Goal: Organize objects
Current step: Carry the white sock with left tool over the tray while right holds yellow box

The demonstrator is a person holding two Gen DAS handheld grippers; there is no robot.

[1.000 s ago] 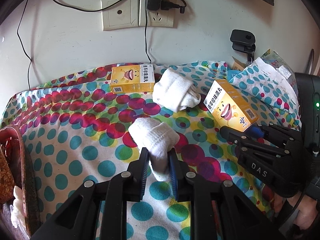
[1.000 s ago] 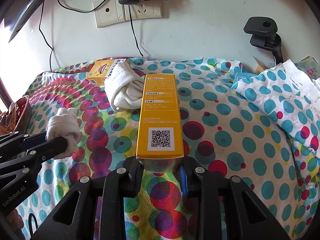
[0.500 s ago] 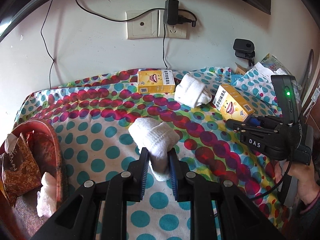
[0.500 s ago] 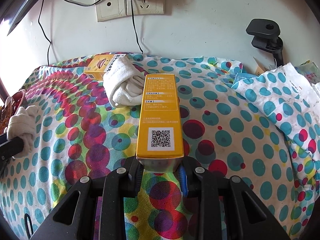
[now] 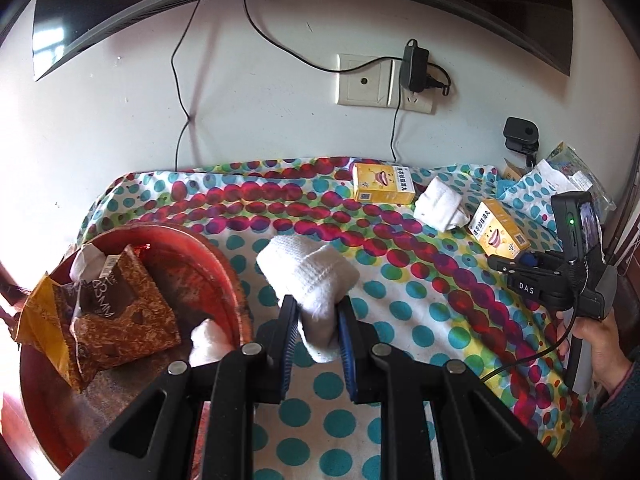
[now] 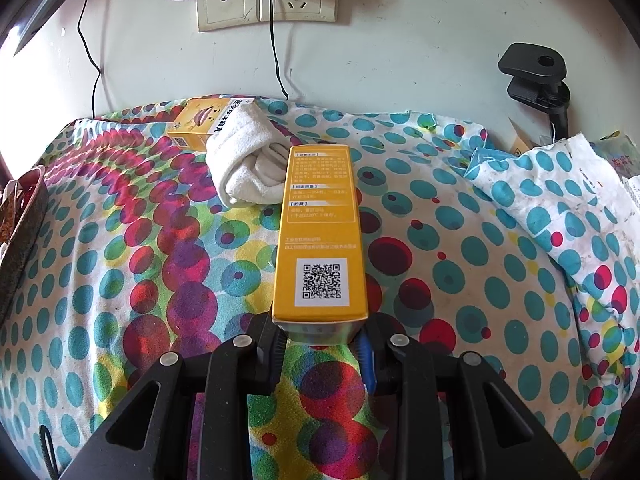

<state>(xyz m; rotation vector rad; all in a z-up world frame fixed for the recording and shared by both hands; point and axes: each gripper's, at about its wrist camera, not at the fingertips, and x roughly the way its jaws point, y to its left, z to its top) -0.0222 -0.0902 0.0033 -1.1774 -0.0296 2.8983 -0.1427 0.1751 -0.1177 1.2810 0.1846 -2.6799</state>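
Both my cams ride right behind the fingers, tilted down toward the wall. Left one sits further back and off to the left, catching the red tray. Right one's in closer. Both share the wall socket, polka-dot cloth and rolled white sock.

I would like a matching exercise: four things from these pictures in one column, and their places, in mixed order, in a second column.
Things:
1. rolled white sock
2. yellow box with QR code
3. brown snack packet
4. black charger

Places:
A. in the red tray
B. plugged into the wall socket
C. in the left gripper
D. in the right gripper

Pairs: 1-C, 2-D, 3-A, 4-B
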